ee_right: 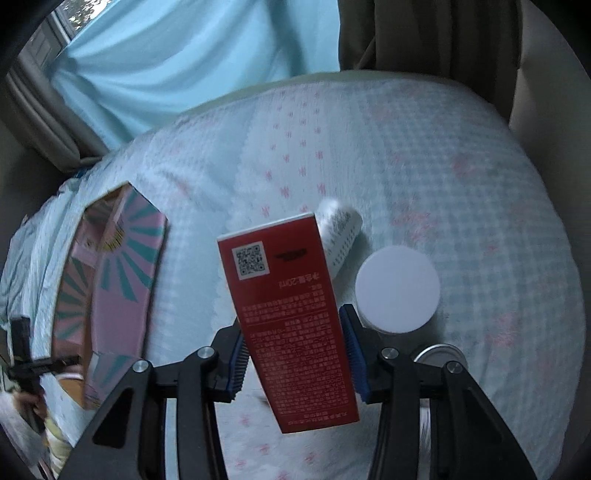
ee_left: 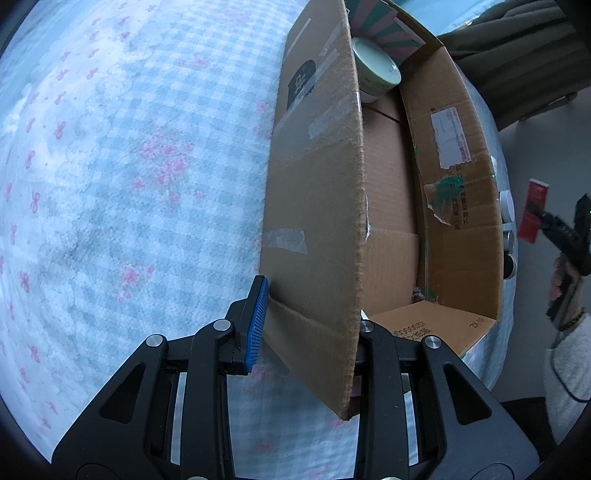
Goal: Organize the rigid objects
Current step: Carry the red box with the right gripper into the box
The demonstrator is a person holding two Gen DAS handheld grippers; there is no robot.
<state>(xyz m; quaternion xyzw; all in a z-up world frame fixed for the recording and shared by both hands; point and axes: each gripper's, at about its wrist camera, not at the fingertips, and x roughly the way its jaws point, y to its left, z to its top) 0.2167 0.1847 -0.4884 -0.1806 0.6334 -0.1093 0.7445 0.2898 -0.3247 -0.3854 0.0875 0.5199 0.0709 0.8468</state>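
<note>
Nearest the lens, the right gripper (ee_right: 295, 360) is clamped on a red carton (ee_right: 286, 314), its blue pads (ee_right: 354, 354) pressed to the carton's two long sides, the carton held clear above the checked bedspread (ee_right: 461, 192). Just beyond the carton lie a white-lidded jar (ee_right: 398, 288), a silver-topped tin (ee_right: 439, 352) at the gripper's right arm and a small white printed tube (ee_right: 341, 230). On the other side the left gripper (ee_left: 310, 325) pinches the near flap (ee_left: 317, 206) of an open cardboard box (ee_left: 458, 206), its jaws narrow on the board, steadying the box on the bed. Deeper inside the box sit a pale round tin (ee_left: 376, 68) and a pink-and-green striped package (ee_left: 384, 27); more lidded jars (ee_left: 506, 206) wait just outside its far wall. The step in hand appears to be the carry, with the carton gripped but not yet over the box. The next move calls for swinging it across the box wall, lowering it into the bare floor space short of the tin, and only then easing the pads apart
</note>
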